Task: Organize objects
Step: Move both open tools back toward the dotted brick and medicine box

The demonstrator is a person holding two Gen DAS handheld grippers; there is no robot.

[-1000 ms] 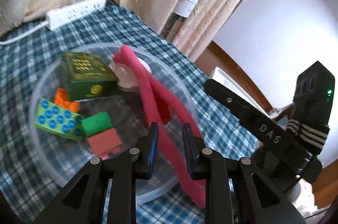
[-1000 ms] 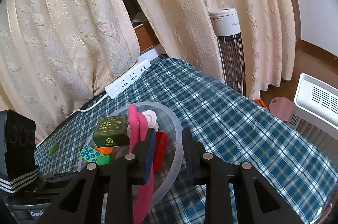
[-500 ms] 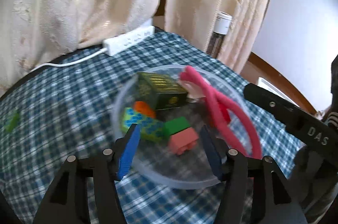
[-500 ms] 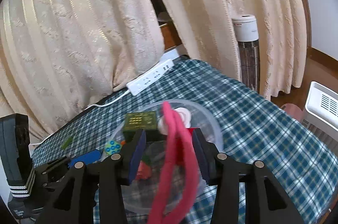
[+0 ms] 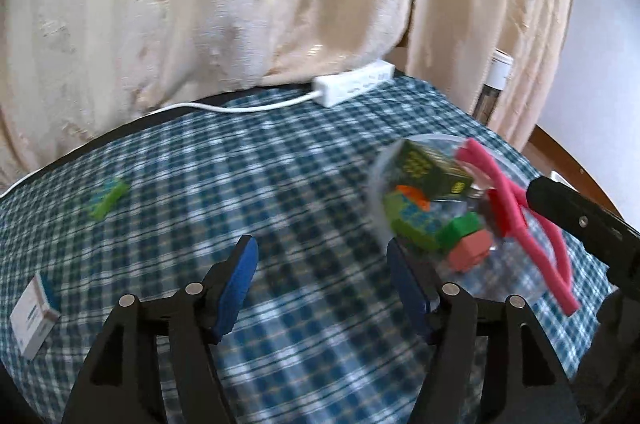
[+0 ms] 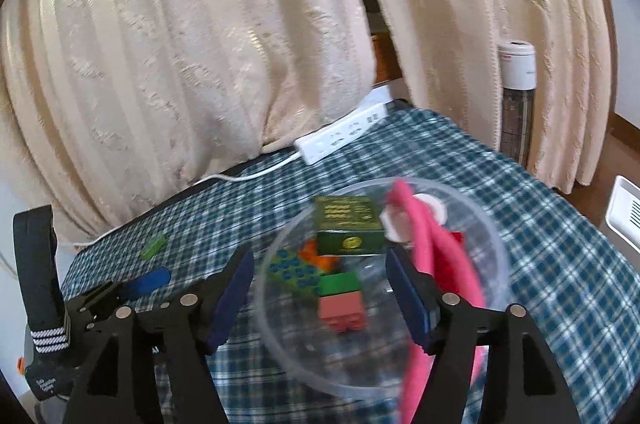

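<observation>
A clear plastic bowl (image 6: 494, 256) on the checked tablecloth holds a dark green box (image 6: 346, 230), a pink foam loop (image 6: 436, 248), green (image 6: 338, 284), pink-red (image 6: 342, 310), orange and dotted bricks, and a white disc (image 6: 430, 209). My right gripper (image 6: 320, 296) is open and empty just above the bowl's near side. My left gripper (image 5: 322, 284) is open and empty over bare cloth, left of the bowl (image 5: 378, 191). A small green brick (image 5: 108, 197) and a white box (image 5: 34, 312) lie loose on the cloth to the left.
A white power strip (image 5: 352, 87) with its cord lies at the table's far edge under cream curtains. A tower heater (image 6: 516, 95) stands beyond the table at the right. The table edge falls off at the right and front.
Both grippers opened wide and pulled back from the pink loop, which now lies in the bowl. The left gripper swung left, bringing the loose green brick and white box into view.
</observation>
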